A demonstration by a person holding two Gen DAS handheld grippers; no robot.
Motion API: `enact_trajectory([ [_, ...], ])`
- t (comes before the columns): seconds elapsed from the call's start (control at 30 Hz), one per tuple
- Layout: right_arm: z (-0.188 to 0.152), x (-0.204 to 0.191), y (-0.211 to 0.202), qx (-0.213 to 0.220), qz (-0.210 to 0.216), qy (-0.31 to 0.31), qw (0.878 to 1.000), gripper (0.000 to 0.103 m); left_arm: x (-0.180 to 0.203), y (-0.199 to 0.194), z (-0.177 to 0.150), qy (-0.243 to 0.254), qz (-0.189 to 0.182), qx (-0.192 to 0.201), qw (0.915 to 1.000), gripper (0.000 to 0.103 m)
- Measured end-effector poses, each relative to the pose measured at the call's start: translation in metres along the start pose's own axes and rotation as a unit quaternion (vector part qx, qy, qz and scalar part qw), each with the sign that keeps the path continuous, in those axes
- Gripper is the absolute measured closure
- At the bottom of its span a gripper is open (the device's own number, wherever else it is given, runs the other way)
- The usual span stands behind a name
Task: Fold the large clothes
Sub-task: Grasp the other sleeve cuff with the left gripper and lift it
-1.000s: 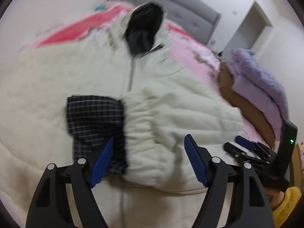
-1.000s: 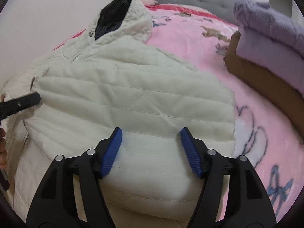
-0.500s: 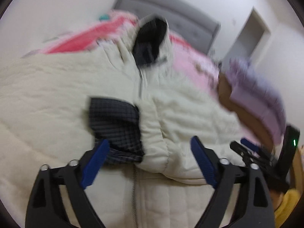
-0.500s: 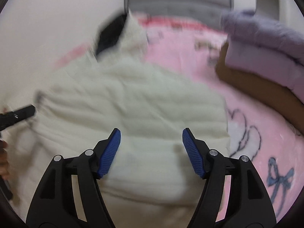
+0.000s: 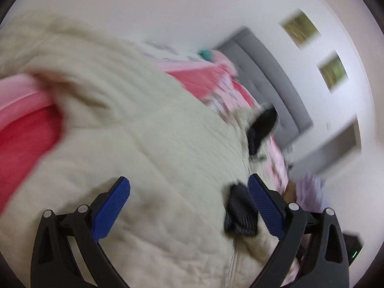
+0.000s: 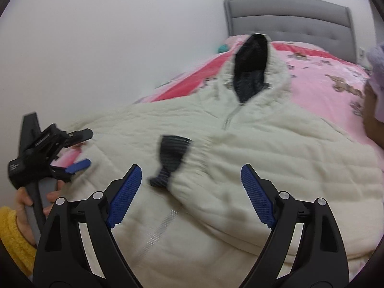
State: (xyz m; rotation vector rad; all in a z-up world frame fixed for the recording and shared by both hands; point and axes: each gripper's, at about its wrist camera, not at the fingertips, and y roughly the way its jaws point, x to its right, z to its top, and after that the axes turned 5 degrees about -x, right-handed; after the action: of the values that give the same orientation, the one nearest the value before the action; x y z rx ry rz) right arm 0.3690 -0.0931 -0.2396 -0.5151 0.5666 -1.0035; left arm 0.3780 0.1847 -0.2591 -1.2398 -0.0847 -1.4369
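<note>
A cream quilted jacket (image 6: 252, 148) lies spread across the bed, filling the middle and lower part of the right wrist view, its zipper (image 6: 159, 230) running from the lower centre up toward the collar. The collar stands open at the upper centre and shows a dark lining (image 6: 250, 72). One sleeve is folded across the chest, and its dark checked cuff lining (image 6: 171, 158) sits just left of centre, turned outward. Under the jacket is a pink bedspread (image 6: 324, 72) with a red band along its left side, and behind it a grey padded headboard (image 6: 288, 19) against a white wall. At the right edge of that view a lilac fluffy garment (image 6: 376, 55) lies on something brown. The right claw (image 6: 189, 194) is at the bottom of its view with its blue pads wide apart and opening, released, with nothing pinched between them; only jacket fabric lies beyond them. The left claw (image 6: 80, 147) shows at the left edge of the right wrist view, held by a hand (image 6: 24, 199) in a yellow sleeve (image 6: 12, 235), over the jacket's left edge. In its own blurred view the left claw (image 5: 189, 204) is also spread and opening, released, above the cream quilting.
</note>
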Motion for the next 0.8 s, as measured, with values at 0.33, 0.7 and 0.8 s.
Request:
enact_trajectory([
  [0.33,0.066,-0.099,-0.003,-0.047,0.028,-0.029,0.998,0.009,-0.099,-0.091,0.088,-0.179,0.054,0.095,0.9777,0.005],
  [0.7,0.082,-0.175,0.071,-0.130,0.084,0.002,0.988,0.008,-0.231,-0.076,0.138,-0.338,0.044,0.086,0.9363,0.005],
  [0.8,0.083,-0.183,0.088,-0.160,0.077,-0.007,0.984,0.008,-0.249,-0.067,0.138,-0.381,0.013,0.107,0.9184,0.005],
])
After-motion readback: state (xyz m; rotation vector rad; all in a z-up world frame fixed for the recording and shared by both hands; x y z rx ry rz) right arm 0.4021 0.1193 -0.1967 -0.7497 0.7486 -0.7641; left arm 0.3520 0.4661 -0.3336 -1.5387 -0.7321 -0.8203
